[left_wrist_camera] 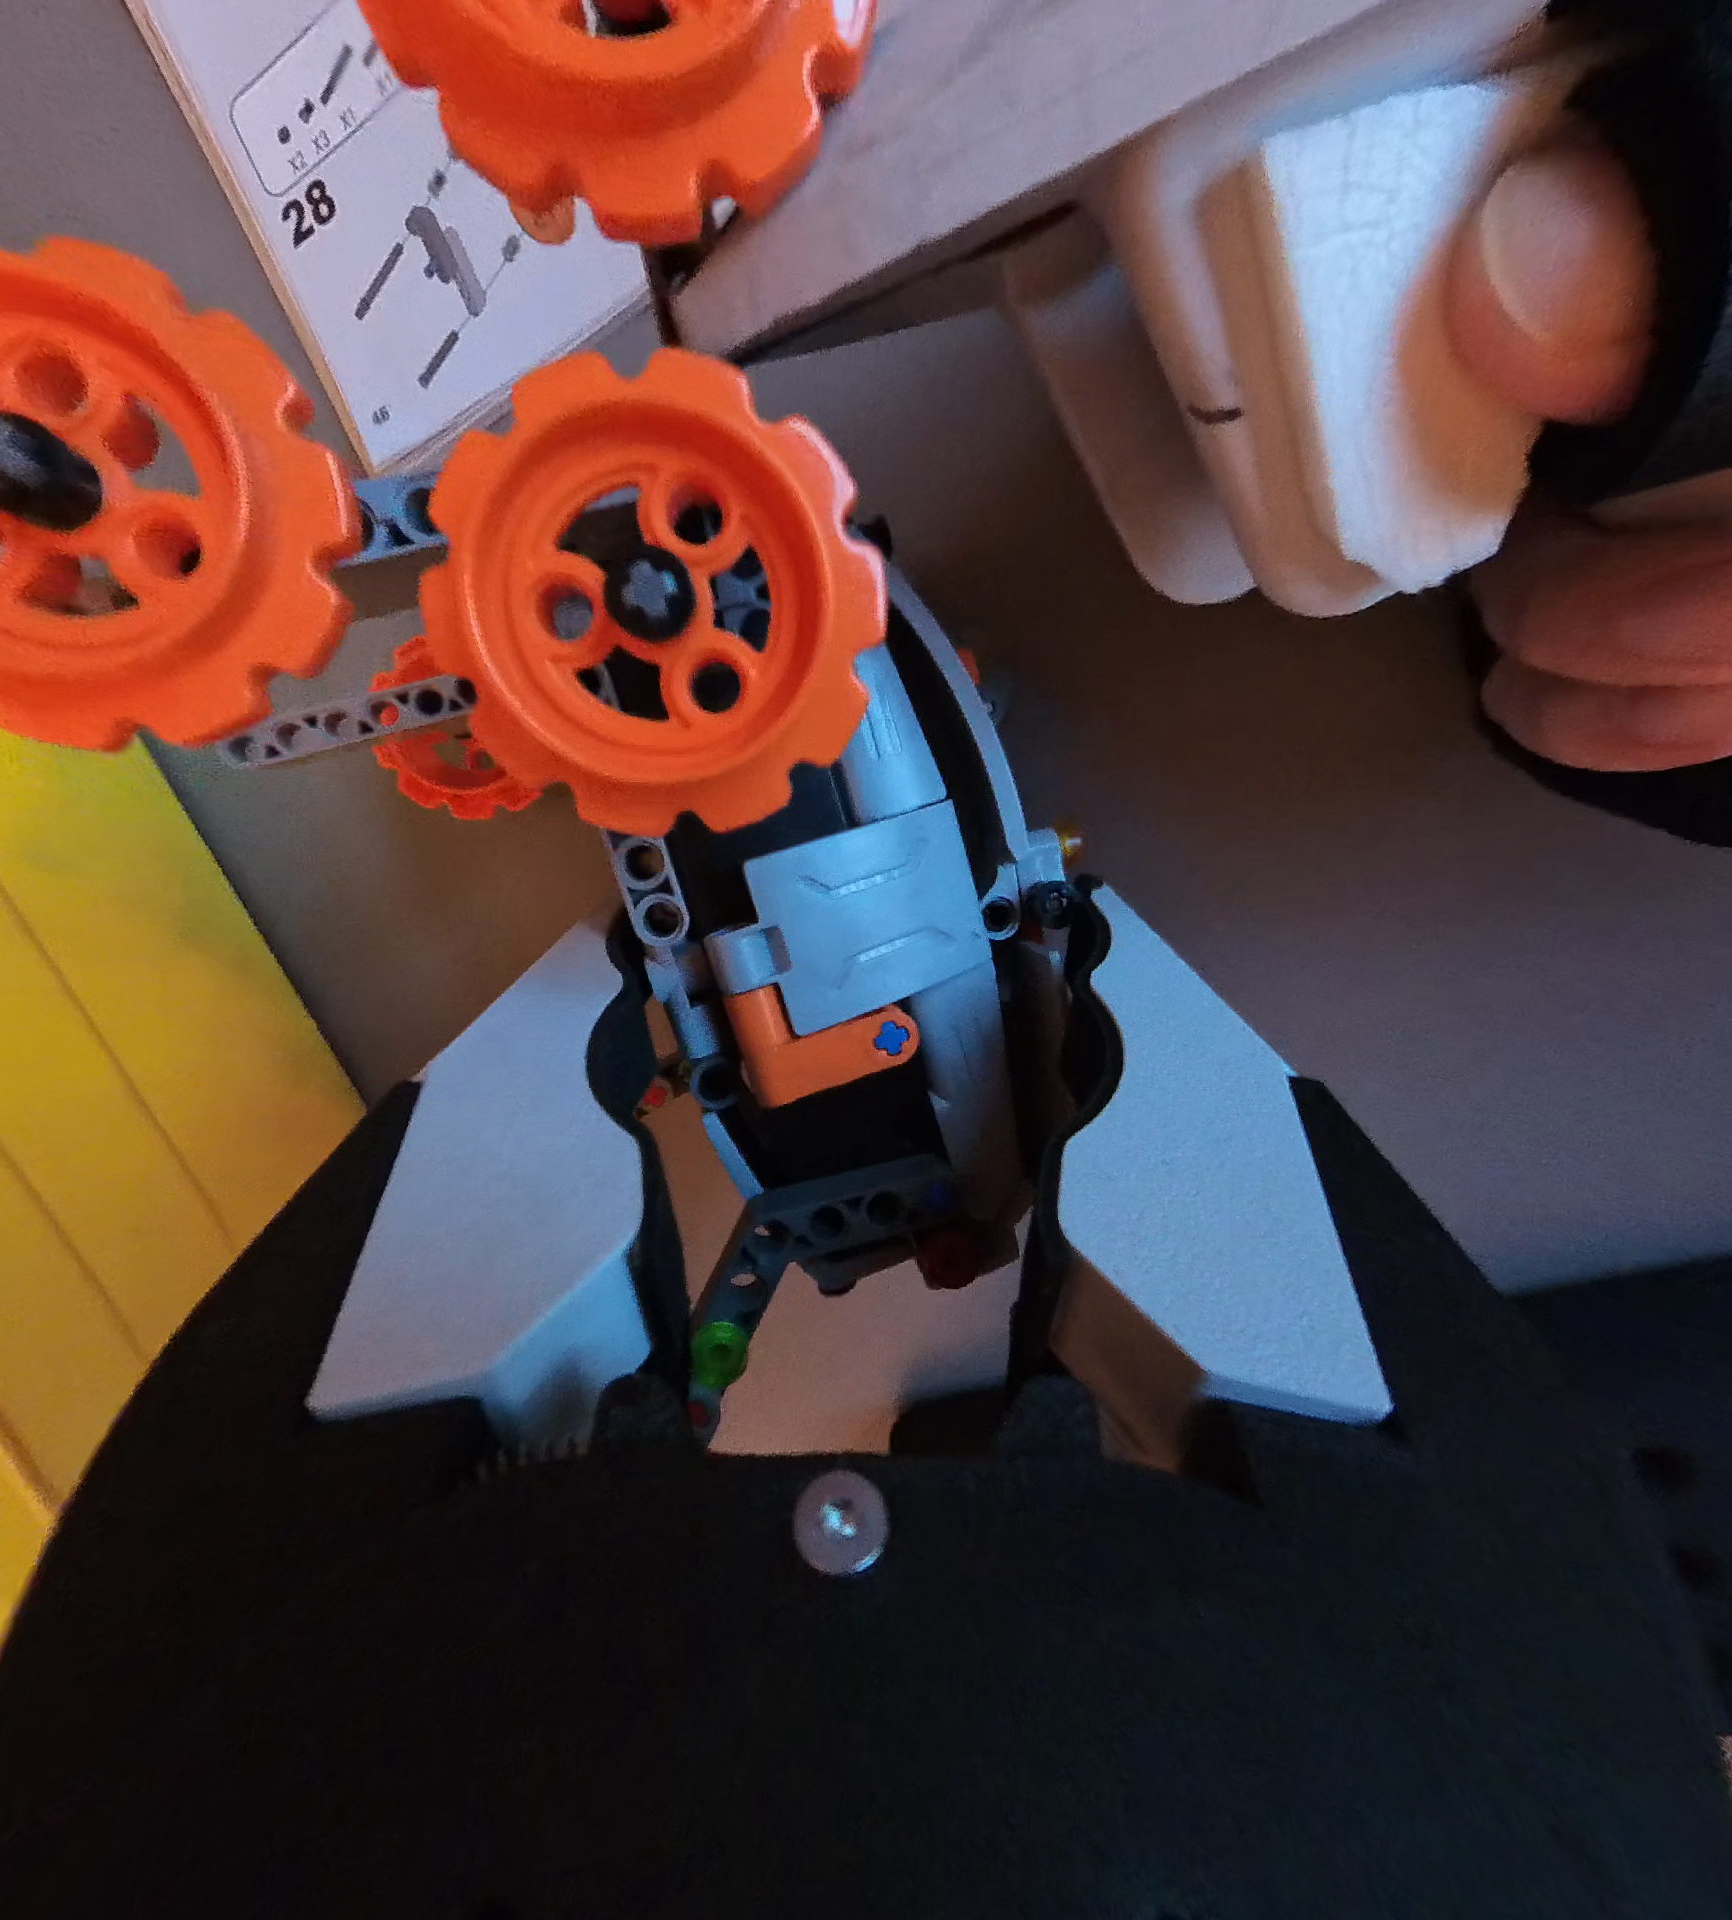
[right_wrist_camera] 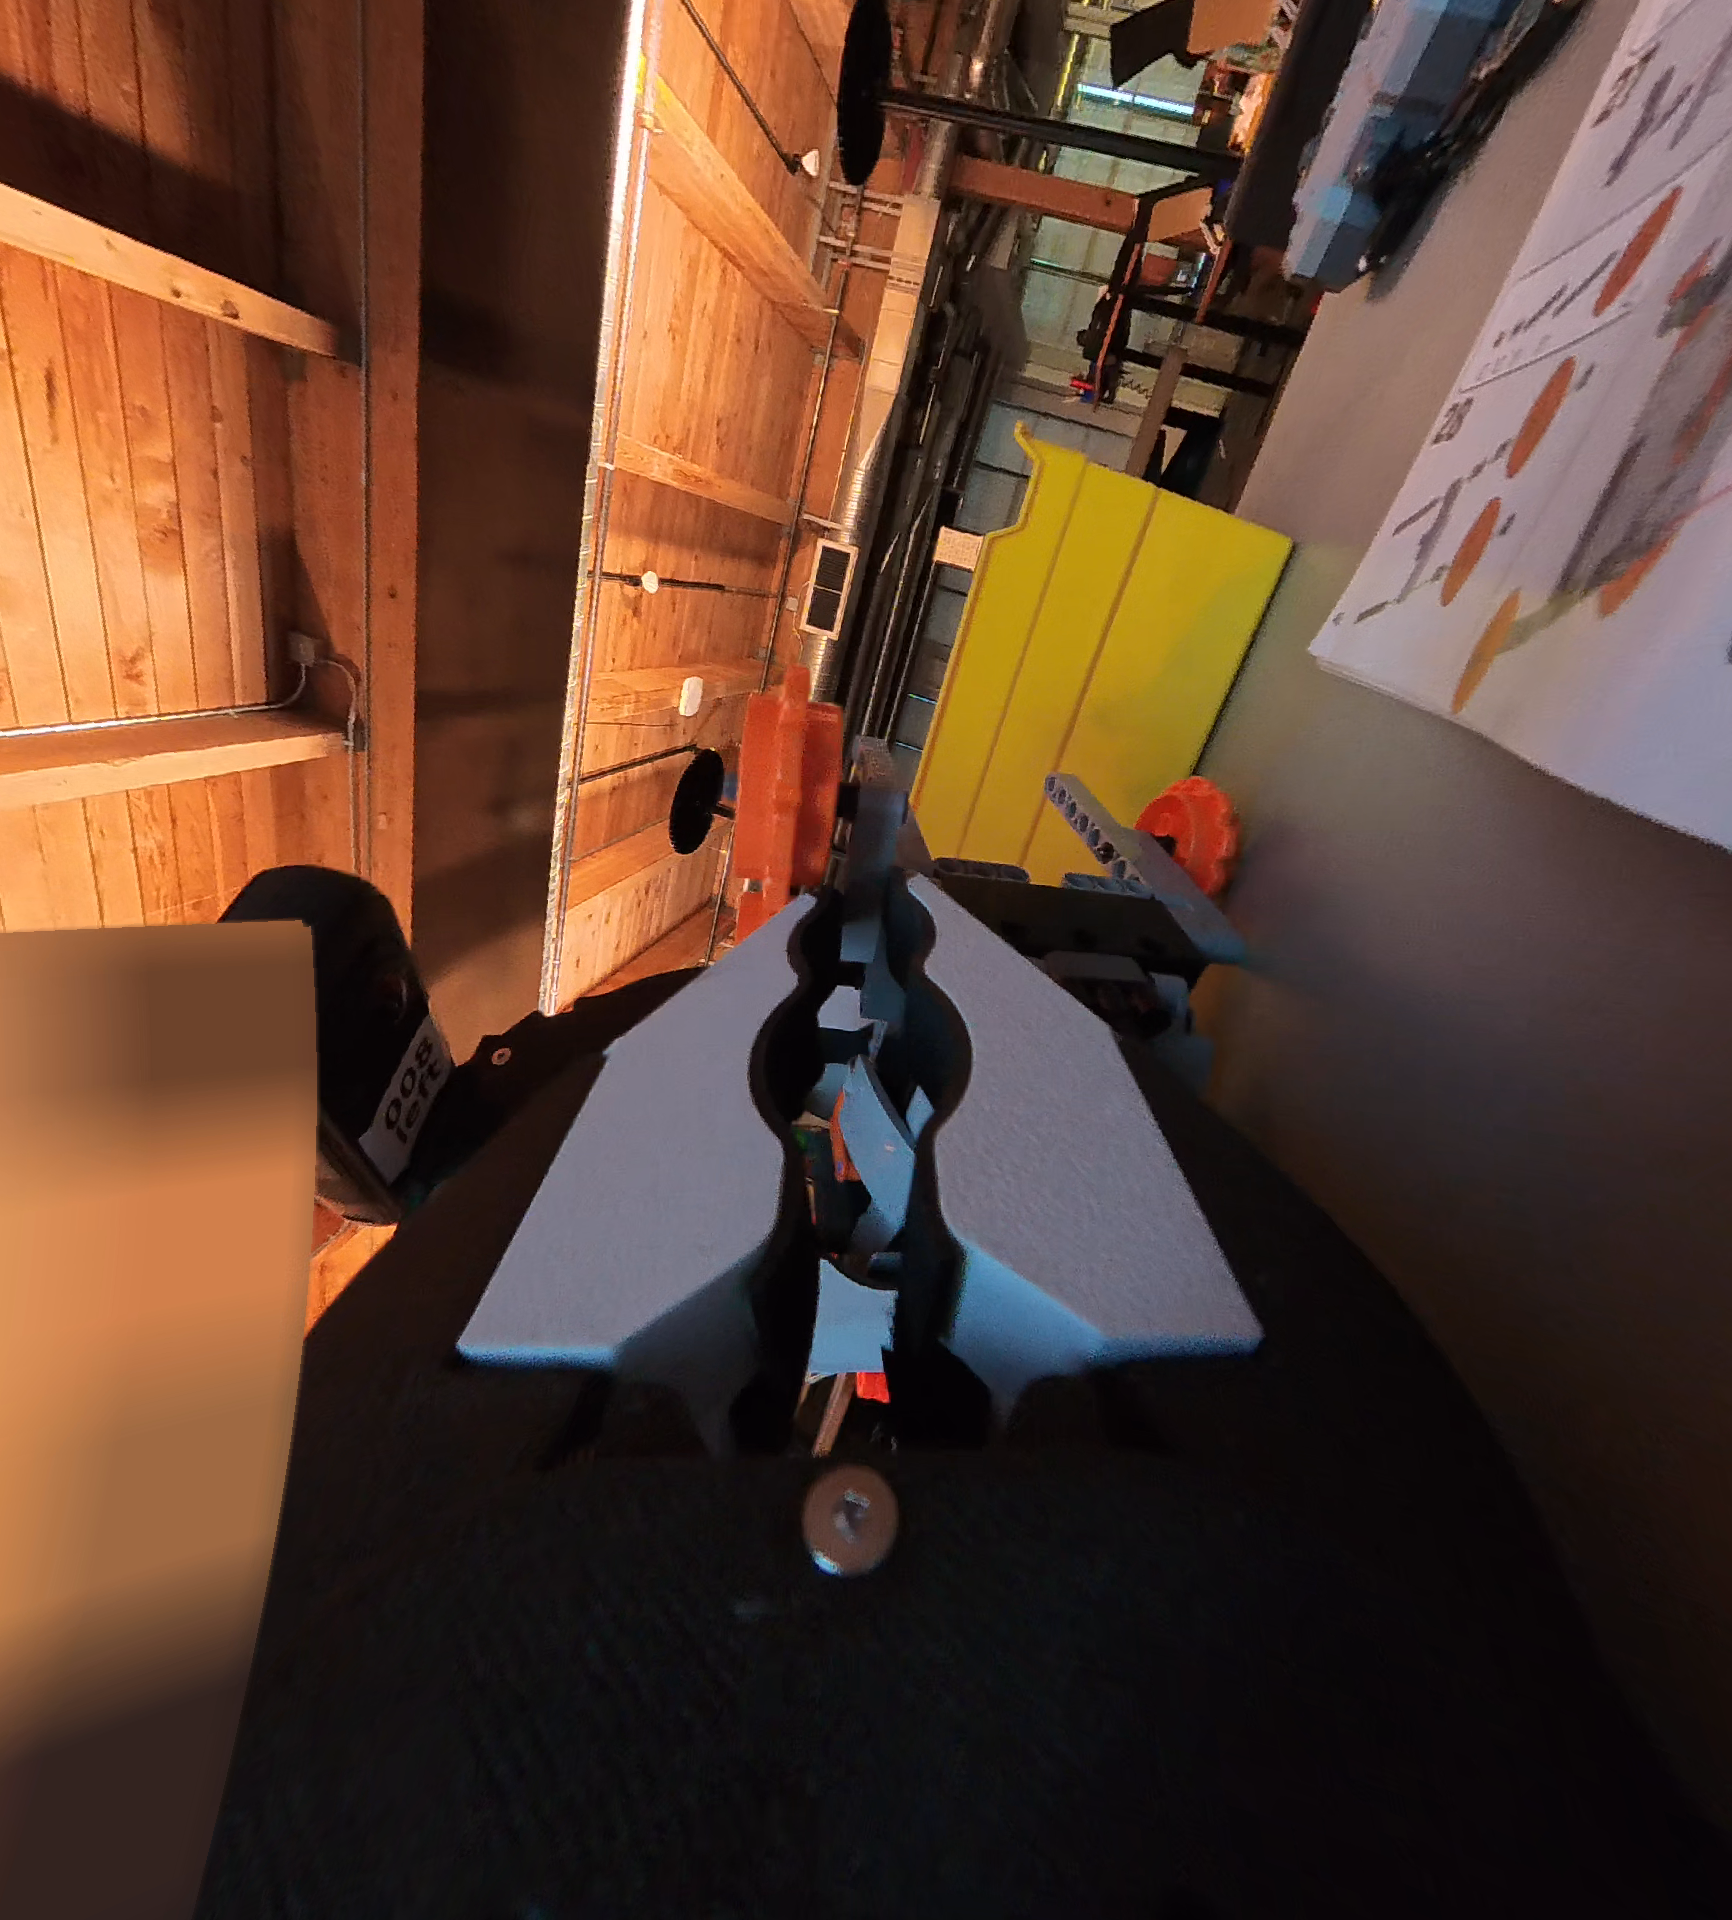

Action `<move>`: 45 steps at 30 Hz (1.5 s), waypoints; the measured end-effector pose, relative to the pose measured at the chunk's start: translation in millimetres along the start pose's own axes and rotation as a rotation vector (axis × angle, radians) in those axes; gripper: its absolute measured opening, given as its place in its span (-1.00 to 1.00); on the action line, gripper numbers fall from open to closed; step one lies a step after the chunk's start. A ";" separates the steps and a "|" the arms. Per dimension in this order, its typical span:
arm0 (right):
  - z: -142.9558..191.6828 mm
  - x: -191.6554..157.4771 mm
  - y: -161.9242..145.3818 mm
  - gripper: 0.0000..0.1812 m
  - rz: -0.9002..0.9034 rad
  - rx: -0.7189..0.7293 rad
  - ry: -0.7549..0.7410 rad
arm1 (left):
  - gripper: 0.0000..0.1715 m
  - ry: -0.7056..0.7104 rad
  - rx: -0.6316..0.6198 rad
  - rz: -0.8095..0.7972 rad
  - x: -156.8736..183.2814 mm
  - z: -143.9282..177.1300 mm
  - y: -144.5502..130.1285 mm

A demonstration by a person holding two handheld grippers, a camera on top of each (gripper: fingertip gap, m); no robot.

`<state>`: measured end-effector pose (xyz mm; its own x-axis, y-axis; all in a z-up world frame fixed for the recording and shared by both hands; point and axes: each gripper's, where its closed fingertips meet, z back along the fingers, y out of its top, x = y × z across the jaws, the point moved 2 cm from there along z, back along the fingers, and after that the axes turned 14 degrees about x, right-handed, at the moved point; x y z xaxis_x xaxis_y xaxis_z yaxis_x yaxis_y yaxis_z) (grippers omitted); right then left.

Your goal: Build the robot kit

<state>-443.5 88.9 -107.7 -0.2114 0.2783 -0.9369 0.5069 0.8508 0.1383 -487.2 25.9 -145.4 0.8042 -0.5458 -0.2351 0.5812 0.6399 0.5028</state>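
A toy vehicle model (left_wrist_camera: 862,935) of grey, black and orange building-set parts, with large orange toothed wheels (left_wrist_camera: 649,592), is held up above a grey table. My left gripper (left_wrist_camera: 857,914) is shut on its body, one white finger on each side. My right gripper (right_wrist_camera: 862,904) is nearly closed on a grey part of the same model (right_wrist_camera: 877,831), with an orange wheel (right_wrist_camera: 784,790) edge-on just past its tips. In the left wrist view, the right gripper's white fingers (left_wrist_camera: 1309,364) show blurred at the top right, close to the model's upper end.
A yellow bin (left_wrist_camera: 62,1039) stands on the table left of the model and also shows in the right wrist view (right_wrist_camera: 1101,675). An open instruction booklet (left_wrist_camera: 405,260) lies behind the model. A hand (left_wrist_camera: 1620,644) grips the right gripper. Another orange wheel (right_wrist_camera: 1189,831) sits low by the table. About 9 cm separates my left fingertips from my right.
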 end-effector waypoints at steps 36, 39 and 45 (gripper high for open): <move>-14.3 6.8 0.1 -0.91 -0.128 -0.053 0.012 | -0.59 -0.031 0.233 -0.078 -33.6 36.4 49.1; -15.9 7.4 -0.2 -0.91 -0.133 -0.060 0.009 | -0.61 -0.050 0.222 -0.088 -32.9 35.5 51.2; -17.0 7.9 -0.6 -0.91 -0.157 -0.071 0.000 | -0.65 -0.099 0.230 -0.060 -34.4 49.8 53.0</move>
<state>-459.7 98.1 -109.7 -0.2835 0.1395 -0.9488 0.4076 0.9131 0.0124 -490.3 51.6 -69.2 0.7464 -0.6369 -0.1928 0.5750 0.4714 0.6688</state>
